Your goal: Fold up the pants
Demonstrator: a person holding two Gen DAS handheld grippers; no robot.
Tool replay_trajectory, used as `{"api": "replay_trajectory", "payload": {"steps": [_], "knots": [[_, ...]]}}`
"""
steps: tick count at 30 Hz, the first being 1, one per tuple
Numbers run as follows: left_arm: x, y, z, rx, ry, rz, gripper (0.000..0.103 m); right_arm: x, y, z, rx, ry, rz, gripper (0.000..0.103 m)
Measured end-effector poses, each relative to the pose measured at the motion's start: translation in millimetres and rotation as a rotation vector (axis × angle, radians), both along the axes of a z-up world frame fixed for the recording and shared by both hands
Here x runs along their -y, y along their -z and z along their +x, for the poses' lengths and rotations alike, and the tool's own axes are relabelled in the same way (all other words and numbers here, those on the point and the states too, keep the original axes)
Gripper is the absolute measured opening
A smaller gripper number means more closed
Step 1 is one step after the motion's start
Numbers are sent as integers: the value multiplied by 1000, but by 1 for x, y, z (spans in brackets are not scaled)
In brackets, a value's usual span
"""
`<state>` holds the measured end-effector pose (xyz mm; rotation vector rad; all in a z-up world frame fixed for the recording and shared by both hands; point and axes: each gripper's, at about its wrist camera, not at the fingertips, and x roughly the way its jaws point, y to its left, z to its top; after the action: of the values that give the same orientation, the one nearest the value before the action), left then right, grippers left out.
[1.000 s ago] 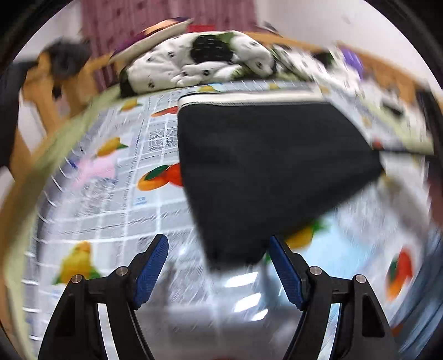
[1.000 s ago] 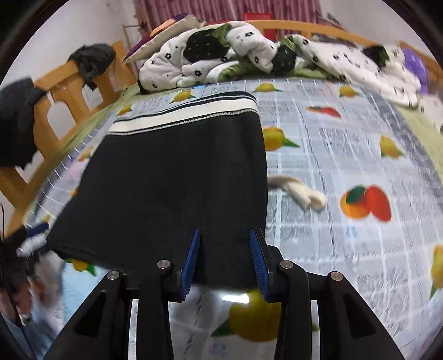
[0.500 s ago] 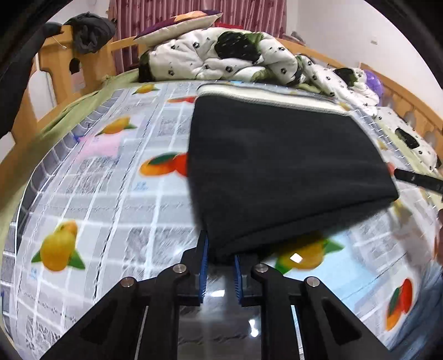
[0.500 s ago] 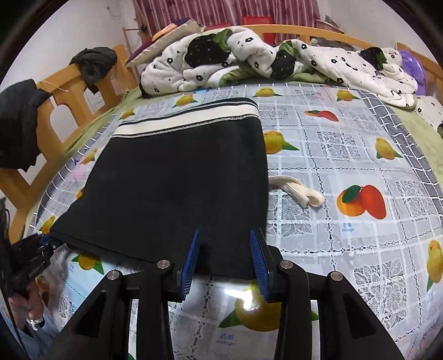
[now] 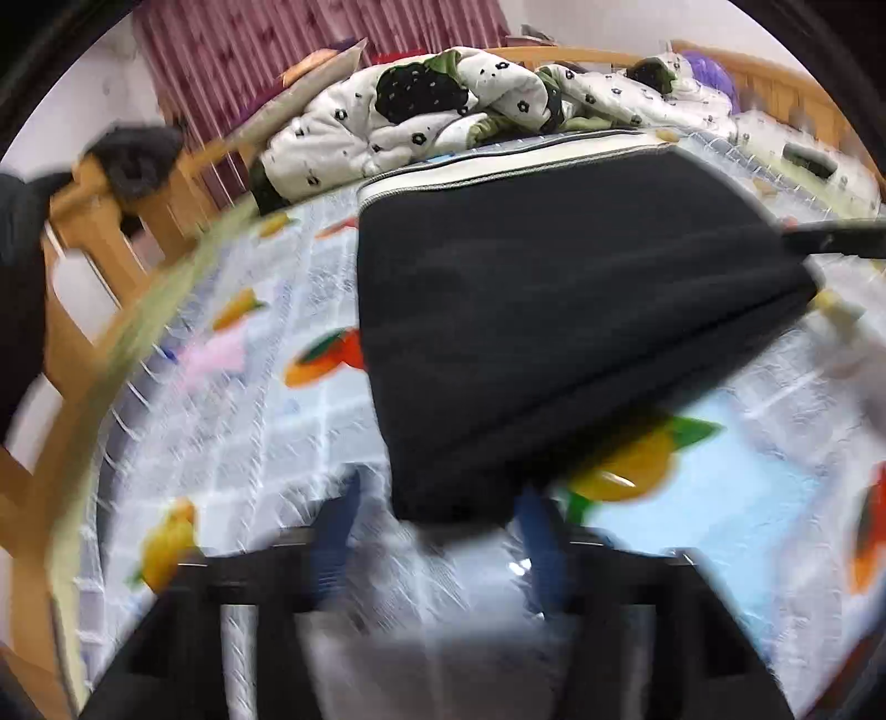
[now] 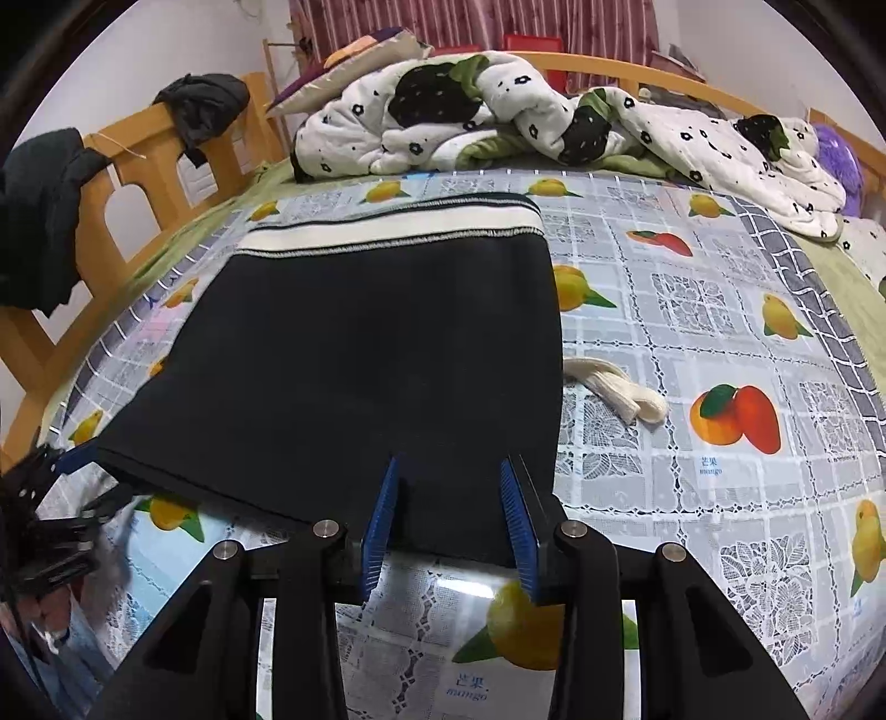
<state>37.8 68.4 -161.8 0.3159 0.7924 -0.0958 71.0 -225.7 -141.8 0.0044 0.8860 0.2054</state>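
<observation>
Seeing pants (image 6: 360, 354) folded flat on bed (image 6: 720, 310); soft, limp fabric, we judge. Right claw (image 6: 448, 520) part-open around near hem, not clamping. Left claw (image 5: 437, 548) blurred, pads apart beside corner. Best gripping hem corners.

Home bedroom: wooden bed frame (image 6: 144, 149) w/ rumpled quilt (image 6: 498, 116), curtains (image 6: 470, 25)

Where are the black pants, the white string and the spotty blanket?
black pants (image 6: 354, 354), right wrist view, middle of the dark cloth.
white string (image 6: 626, 396), right wrist view, on its folded loop.
spotty blanket (image 6: 498, 122), right wrist view, on a white fold.
</observation>
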Motion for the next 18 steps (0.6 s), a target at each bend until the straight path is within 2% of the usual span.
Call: {"api": "replay_trajectory", "payload": {"steps": [2,4,6,9,11,13,16,18], "knots": [[-19,-10,1,16,-39,-181,17,1,1,0,-5,4,0,38],[-30,-6,1,-7,-110,-244,16,3,-1,-1,3,9,4,38],[-30,7,-2,-61,-131,-246,16,4,-1,-2,6,10,14,38],[-31,2,-16,-51,-147,-245,30,3,6,0,-19,-2,-12,38],[-35,-10,-32,-15,-163,-251,38,3,6,-2,-8,-6,-48,38],[-39,-21,-42,30,-160,-262,60,4,0,-4,38,-4,-93,38],[-38,-43,-33,92,-144,-289,63,4,-8,-1,107,13,-99,48],[-32,-52,-10,77,-141,-314,63,1,-8,4,119,18,-67,48]]}}
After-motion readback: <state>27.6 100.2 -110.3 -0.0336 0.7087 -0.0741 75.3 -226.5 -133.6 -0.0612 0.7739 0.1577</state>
